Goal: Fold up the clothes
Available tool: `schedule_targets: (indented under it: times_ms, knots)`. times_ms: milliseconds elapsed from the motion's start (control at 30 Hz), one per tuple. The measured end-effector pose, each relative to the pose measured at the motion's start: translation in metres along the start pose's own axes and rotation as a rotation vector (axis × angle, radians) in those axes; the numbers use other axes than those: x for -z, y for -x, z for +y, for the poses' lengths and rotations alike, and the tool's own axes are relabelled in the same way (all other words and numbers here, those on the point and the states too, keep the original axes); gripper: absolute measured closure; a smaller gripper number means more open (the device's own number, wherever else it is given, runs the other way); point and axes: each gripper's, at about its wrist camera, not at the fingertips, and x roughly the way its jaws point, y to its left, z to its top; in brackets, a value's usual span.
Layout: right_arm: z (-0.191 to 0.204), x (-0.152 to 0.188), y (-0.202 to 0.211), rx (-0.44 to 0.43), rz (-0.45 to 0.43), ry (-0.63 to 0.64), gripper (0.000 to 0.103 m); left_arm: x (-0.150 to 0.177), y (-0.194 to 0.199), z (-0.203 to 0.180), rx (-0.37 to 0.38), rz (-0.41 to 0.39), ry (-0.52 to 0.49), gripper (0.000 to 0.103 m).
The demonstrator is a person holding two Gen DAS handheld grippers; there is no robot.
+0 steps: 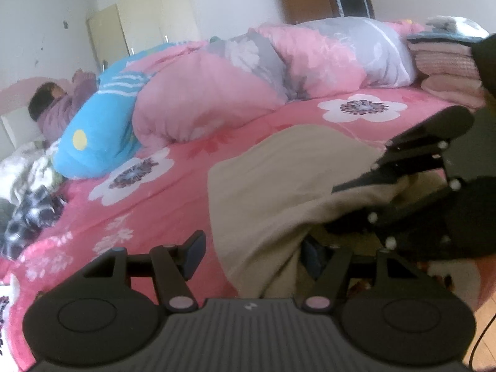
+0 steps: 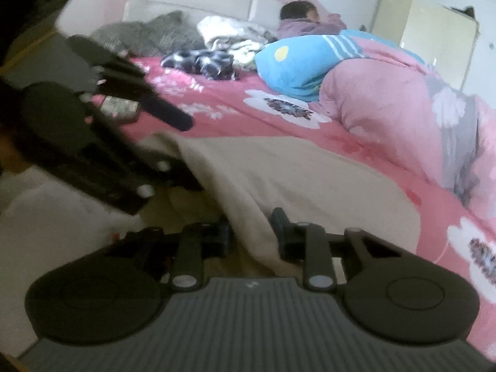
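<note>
While hanging over the bed edge, beige garment draped half on pink flowered sheet. Left gripper wide apart, cloth between fingers, grip not clear. Right gripper narrower around the hanging fold, contact impossible to tell.

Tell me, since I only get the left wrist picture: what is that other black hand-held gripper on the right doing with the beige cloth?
Observer: From its own camera, the right hand-held gripper straddles an edge of the beige cloth with its two fingers. I cannot tell whether it is clamped.
Operator: And mine, seen from over there?
Observer: The left hand-held gripper is open, with one finger sticking out above the cloth.
Operator: Anything on the bed that I miss?
Observer: A grey fuzzy cushion lies by the white headboard.
</note>
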Motion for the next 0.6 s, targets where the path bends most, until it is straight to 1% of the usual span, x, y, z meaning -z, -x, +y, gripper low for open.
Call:
schedule_targets:
  times_ms: [100, 233, 433, 467, 600]
  knots:
    - [-0.002, 0.001, 0.001, -0.007, -0.002, -0.026, 0.080, 0.004, 0.011, 0.008, 0.018, -0.012, 0.016, 0.037]
    - [-0.002, 0.001, 0.004, -0.009, -0.012, -0.038, 0.080, 0.006, 0.008, 0.015, 0.001, 0.010, 0.035, 0.037]
    - [0.000, 0.000, 0.012, -0.011, -0.037, -0.056, 0.080, 0.009, -0.007, 0.030, -0.011, 0.040, 0.143, 0.036]
    - [0.000, 0.000, 0.013, -0.012, -0.041, -0.058, 0.079, 0.010, -0.007, 0.030, -0.017, 0.035, 0.145, 0.036]
    - [0.001, -0.001, 0.017, -0.021, -0.055, -0.071, 0.077, 0.015, -0.006, 0.020, -0.045, 0.016, 0.093, 0.036]
